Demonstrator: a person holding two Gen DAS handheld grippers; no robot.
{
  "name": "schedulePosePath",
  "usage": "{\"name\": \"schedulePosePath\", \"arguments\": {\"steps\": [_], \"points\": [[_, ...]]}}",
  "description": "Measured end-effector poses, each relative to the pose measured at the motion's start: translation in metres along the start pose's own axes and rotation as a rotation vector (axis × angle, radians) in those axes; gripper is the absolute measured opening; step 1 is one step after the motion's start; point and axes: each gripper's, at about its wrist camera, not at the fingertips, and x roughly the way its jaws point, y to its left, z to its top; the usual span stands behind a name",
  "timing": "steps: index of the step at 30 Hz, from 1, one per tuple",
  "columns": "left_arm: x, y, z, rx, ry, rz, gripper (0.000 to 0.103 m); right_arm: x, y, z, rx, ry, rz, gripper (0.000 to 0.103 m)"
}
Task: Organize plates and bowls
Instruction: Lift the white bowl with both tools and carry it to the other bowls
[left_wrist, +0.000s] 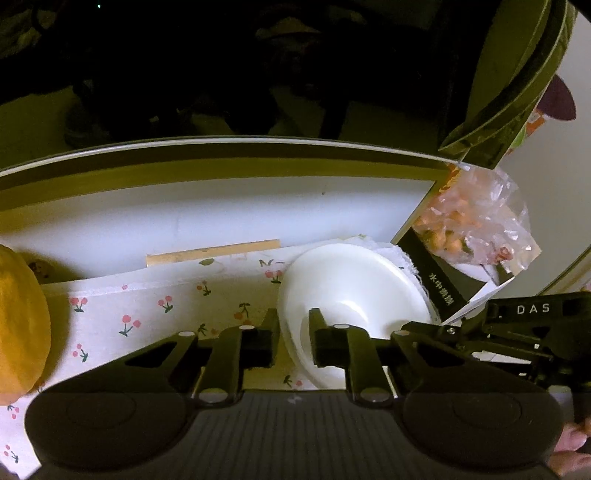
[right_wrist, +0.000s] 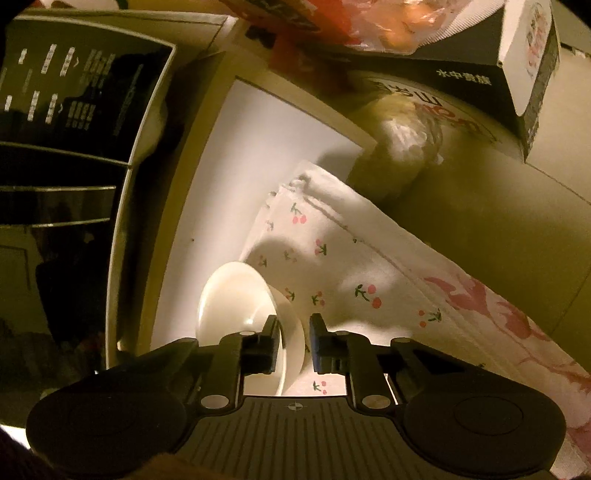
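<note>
Kitchen counter, low light: my left gripper (left_wrist: 293, 339) and right gripper (right_wrist: 294, 341) each have fingers narrowed and pinched on the rim of the same stack, a glossy white ceramic bowl (left_wrist: 351, 291) nested in a shallow white plate, one gripper per side. In the right wrist view the bowl (right_wrist: 236, 291) sits w/ its rim between my pads, the plate edge just behind.

To do this lift well, I'd judge: keep both pinches level and rise together, no twist, since rims are slick and the pair could slide apart; grip looks shallow, so go slow.

The stack rests on a white cloth w/ a red cherry print (left_wrist: 147, 306), at its far right end in the left wrist view, hard by a black printed carton (left_wrist: 439, 291) under a clear plastic bag of orange bits (left_wrist: 476, 221). Bowl opens upward, slightly tipped; it's round, so no long axis to speak of.
</note>
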Motion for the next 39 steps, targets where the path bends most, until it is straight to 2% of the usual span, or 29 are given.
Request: {"name": "schedulePosePath", "arguments": {"steps": [3, 19, 26, 39], "points": [[0.001, -0.003, 0.0, 0.017, 0.006, 0.002, 0.01, 0.001, 0.001, 0.0, -0.016, 0.004, 0.003, 0.007], [-0.021, -0.013, 0.0, 0.044, -0.001, 0.016, 0.009, -0.018, 0.011, -0.012, -0.034, 0.004, -0.003, 0.007], [-0.044, -0.019, -0.002, 0.034, -0.005, 0.026, 0.009, -0.043, 0.018, -0.023, -0.034, 0.007, 0.017, 0.007], [-0.109, -0.033, -0.012, 0.012, -0.052, 0.01, 0.009, -0.108, 0.038, -0.056, -0.027, 0.009, 0.059, 0.008]]}}
